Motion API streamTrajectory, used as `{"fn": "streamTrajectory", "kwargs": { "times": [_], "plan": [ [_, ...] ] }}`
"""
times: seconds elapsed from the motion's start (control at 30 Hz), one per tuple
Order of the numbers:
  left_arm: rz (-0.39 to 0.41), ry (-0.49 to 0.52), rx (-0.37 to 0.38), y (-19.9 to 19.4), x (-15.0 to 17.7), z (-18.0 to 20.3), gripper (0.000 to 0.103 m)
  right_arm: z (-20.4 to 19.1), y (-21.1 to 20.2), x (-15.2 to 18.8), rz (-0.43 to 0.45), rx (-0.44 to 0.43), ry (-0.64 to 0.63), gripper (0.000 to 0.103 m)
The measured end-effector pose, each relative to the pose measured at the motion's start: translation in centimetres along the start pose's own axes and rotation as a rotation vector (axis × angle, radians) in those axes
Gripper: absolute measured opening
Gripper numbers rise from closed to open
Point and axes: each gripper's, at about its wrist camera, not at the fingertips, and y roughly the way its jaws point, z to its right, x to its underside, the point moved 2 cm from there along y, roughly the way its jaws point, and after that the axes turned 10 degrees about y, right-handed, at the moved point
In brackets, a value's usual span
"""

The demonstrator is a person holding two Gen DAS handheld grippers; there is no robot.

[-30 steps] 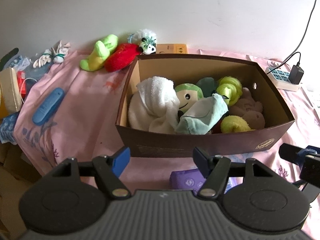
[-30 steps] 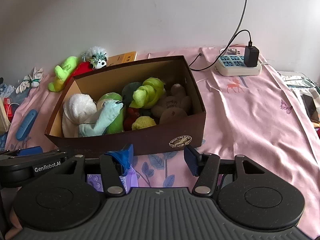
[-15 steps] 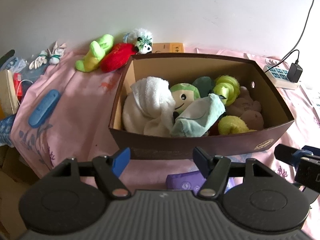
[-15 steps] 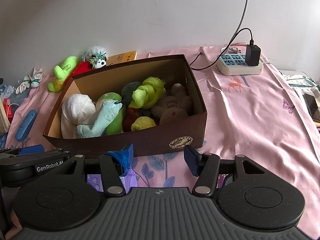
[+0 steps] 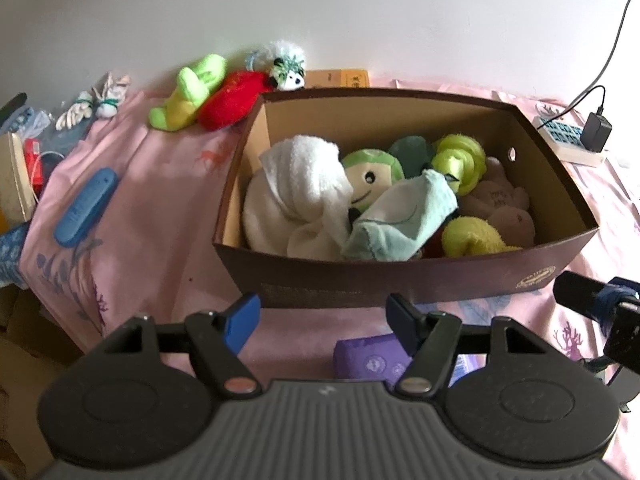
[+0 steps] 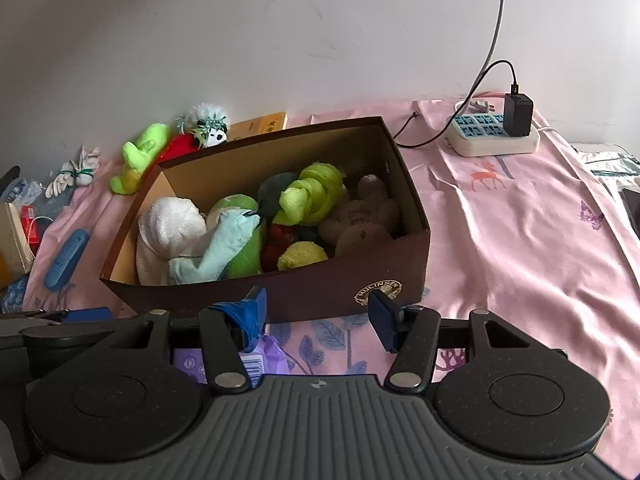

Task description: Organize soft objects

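Plush toys [image 5: 372,176] fill the brown cardboard box [image 5: 400,284] on the pink sheet; the left gripper [image 5: 322,314] hangs before it, jaws apart, empty. From the right wrist, the right gripper [image 6: 316,312] hangs likewise, jaws apart.

Brown box [image 5: 400,280] full of plush toys [image 5: 304,184] (three more [image 5: 224,98] outside)

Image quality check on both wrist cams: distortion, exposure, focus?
Left wrist view: strong fisheye bend, box edges bowed, corners dark, wall bright, toys sharp. Right wrist view: same bend and dark corners, pink sheet slightly washed out, box logo readable.
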Motion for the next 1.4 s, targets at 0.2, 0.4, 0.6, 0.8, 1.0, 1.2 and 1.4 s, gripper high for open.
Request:
{"fn": "streamTrajectory", "kwargs": {
  "times": [0.2, 0.4, 0.6, 0.8, 1.0, 1.2, 1.4],
  "plan": [
    [-0.017, 0.01, 0.033, 0.5, 0.3, 0.4, 0.069, 0.1, 0.0, 0.3, 0.017, -0.013, -0.002, 0.041],
    [-0.024, 0.028, 0.054, 0.7, 0.5, 1.0, 0.069, 0.1, 0.3, 0.5, -0.005, 0.003, -0.011, 0.041],
    [0.002, 0.04, 0.059, 0.3, 0.6, 1.3, 0.069, 0.2, 0.3, 0.9, -0.022, 0.015, -0.007, 0.041],
    [0.032, -0.018, 0.07, 0.2, 1.0, 0.3, 0.069, 0.6, 0.2, 1.1, -0.019, 0.029, 0.004, 0.041],
    [0.048, -0.057, 0.064, -0.1, 1.3, 0.0, 0.069, 0.6, -0.4, 1.4, -0.004, 0.014, 0.012, 0.041],
    [0.021, -0.043, 0.051, -0.1, 1.6, -0.2, 0.071, 1.0, -0.6, 1.5, 0.002, 0.023, 0.033, 0.041],
    [0.09, 0.029, -0.051, -1.4, -0.2, -1.7, 0.071, 1.0, -1.4, 1.2, 0.048, 0.021, 0.007, 0.041]
  ]
}}
